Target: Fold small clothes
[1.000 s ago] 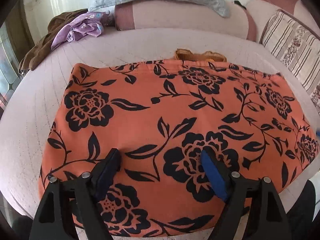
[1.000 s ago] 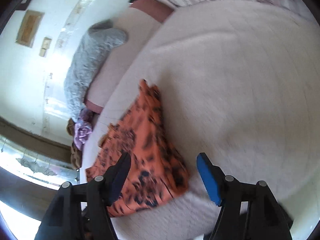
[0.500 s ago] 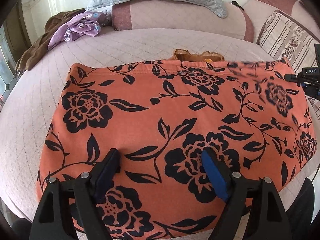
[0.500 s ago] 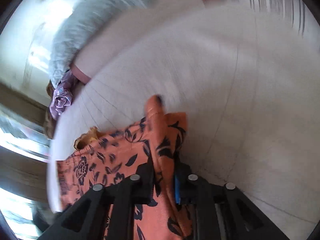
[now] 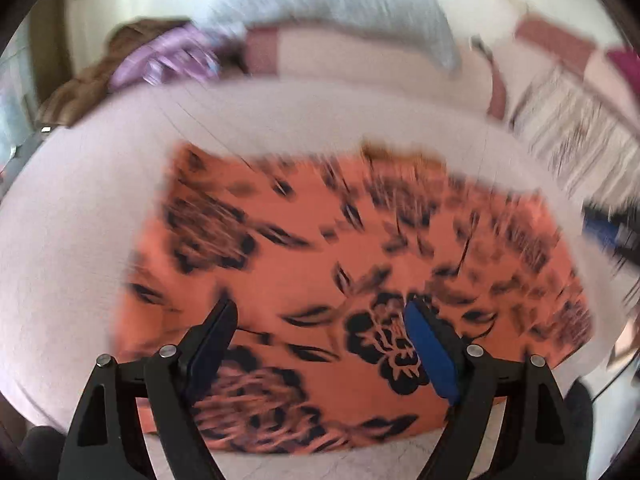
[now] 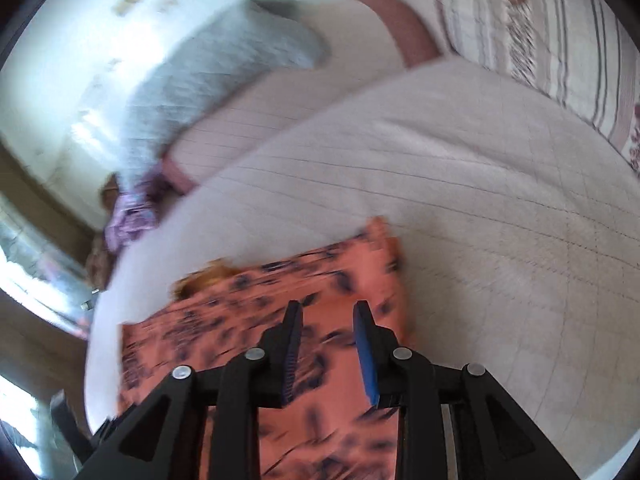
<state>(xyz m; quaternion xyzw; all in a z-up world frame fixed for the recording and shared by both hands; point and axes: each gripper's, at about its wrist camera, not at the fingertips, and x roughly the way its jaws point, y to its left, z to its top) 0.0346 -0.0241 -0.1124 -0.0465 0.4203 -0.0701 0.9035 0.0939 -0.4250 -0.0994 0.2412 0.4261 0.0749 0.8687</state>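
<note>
An orange garment with black flowers lies flat on the pale quilted bed; both views are blurred. My left gripper is open and empty above the garment's near part. My right gripper hovers over the garment's right end, its jaws partly apart with nothing between them. It also shows at the right edge of the left wrist view.
A small yellow-brown cloth peeks from behind the garment's far edge. A purple cloth and a brown one lie at the bed's far left. A grey pillow and a striped cushion line the back.
My right gripper was shut on the garment's right edge half a second ago; it has let go and its jaws have parted. My left gripper has pulled back and shifted left over the garment.
</note>
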